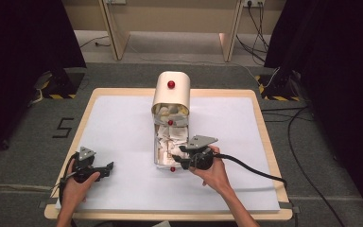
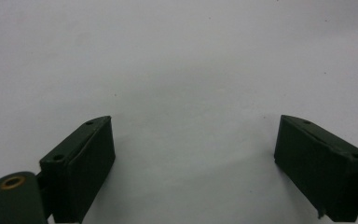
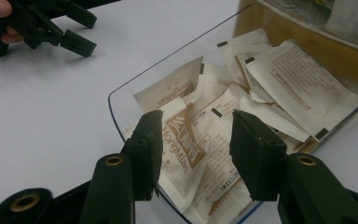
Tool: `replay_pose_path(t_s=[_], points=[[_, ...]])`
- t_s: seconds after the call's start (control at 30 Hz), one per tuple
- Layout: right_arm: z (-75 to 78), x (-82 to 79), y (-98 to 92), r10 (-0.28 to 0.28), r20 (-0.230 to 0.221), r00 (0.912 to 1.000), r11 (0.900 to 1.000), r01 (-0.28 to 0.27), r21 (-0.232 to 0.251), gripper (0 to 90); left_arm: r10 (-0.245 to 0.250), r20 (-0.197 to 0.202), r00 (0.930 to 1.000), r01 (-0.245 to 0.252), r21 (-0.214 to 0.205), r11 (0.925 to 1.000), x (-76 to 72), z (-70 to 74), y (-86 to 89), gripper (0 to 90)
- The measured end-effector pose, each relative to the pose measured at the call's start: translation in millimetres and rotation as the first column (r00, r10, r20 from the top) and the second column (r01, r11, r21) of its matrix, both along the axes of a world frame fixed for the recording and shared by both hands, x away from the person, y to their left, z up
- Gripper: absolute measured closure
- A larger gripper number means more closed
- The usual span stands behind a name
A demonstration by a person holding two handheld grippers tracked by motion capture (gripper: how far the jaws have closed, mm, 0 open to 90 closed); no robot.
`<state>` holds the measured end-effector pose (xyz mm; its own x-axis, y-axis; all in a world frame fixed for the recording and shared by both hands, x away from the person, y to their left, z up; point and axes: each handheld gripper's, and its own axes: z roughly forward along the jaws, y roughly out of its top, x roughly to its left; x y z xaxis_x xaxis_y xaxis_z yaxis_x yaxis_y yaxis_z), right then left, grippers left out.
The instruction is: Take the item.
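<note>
Now one clear drawer (image 3: 121, 100) holds many sachets (image 3: 186, 140); right gripper (image 3: 196, 144) jaws half-open over them, left gripper (image 2: 193, 149) wide, empty.

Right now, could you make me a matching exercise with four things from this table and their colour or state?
Things:
1. right gripper
2. left gripper
3. knob on the cabinet lid
4. drawer

Descriptions:
A. red
B. clear, pulled out, full of sachets
C. jaws wide apart over bare white paper
D. jaws either side of a sachet marked HongMian

Pairs: 1-D, 2-C, 3-A, 4-B
</note>
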<state>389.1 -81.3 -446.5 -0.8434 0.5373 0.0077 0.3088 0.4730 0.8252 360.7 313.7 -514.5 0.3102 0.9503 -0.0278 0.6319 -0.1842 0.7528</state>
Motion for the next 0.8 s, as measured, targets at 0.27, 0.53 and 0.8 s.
replay_pose_path(t_s=[0.27,0.53,0.8], points=[[-7.9,6.1,11.2,0.023,-0.022,0.9995,0.9995,-0.024,-0.021,55.7,0.001,0.002,1.0000,-0.001,0.000,1.0000,0.0,-0.1,0.0,11.3],[-10.6,8.5,12.3,0.016,-0.042,0.9990,0.9994,-0.017,-0.031,60.0,0.001,0.002,1.0000,-0.001,0.001,1.0000,0.0,0.0,0.1,11.3],[-13.8,9.6,12.7,0.019,-0.049,0.9986,0.9975,-0.023,-0.067,61.1,0.001,0.001,1.0000,-0.001,0.000,1.0000,0.0,-0.1,0.1,11.3]])
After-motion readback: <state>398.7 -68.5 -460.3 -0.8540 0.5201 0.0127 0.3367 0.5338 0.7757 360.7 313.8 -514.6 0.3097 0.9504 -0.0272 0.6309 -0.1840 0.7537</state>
